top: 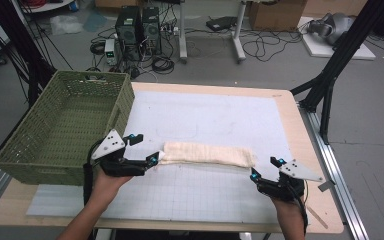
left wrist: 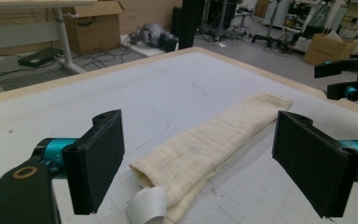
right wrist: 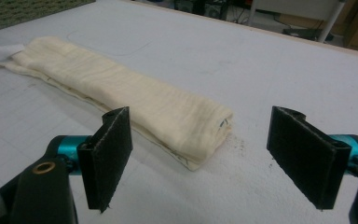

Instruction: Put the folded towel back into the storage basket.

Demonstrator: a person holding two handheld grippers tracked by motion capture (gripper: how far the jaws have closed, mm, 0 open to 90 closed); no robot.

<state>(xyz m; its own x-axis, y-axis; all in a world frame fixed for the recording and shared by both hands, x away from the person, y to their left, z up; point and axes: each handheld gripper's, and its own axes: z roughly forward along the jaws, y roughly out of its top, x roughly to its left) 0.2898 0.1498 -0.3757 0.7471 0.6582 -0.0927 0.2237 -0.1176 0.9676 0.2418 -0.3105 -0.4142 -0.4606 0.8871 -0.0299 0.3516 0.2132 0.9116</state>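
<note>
High view: folded cream towel (top: 207,154) lies as a long narrow strip across the white grid mat (top: 205,195), approx mid-table, long axis running L to R. Left gripper (top: 146,150) sits at the towel's L end, jaws apart, lower jaw tip touching or just beside the cloth edge; can't tell which. Right gripper (top: 266,168) is just off the towel's R end, near but not touching, jaws apart too. Green wicker basket (top: 62,127) stands on the table's L side, just beside the left gripper, w/ its far corner hanging past the table edge. Wooden table (top: 300,130) shows as a bare rim around the mat. Floor beyond has PC towers (top: 139,25) & loose cables.

Left gripper view: both black jaws stand wide apart, nothing between the pads. Towel (left wrist: 209,144) runs away from the cam diagonally, near end between the jaws but lower, on the mat. A small white tag or label (left wrist: 147,205) sticks out at that near end. The other gripper (left wrist: 349,79) shows at far R, beyond the towel's far end.

Right gripper view: jaws wide apart again, pads bare. Towel (right wrist: 121,102) lies ahead, its folded end nearer the L jaw, resting flat on the mat, not gripped. Dark specks dot the mat just beside that end. Basket corner (right wrist: 23,9) at top L
</note>
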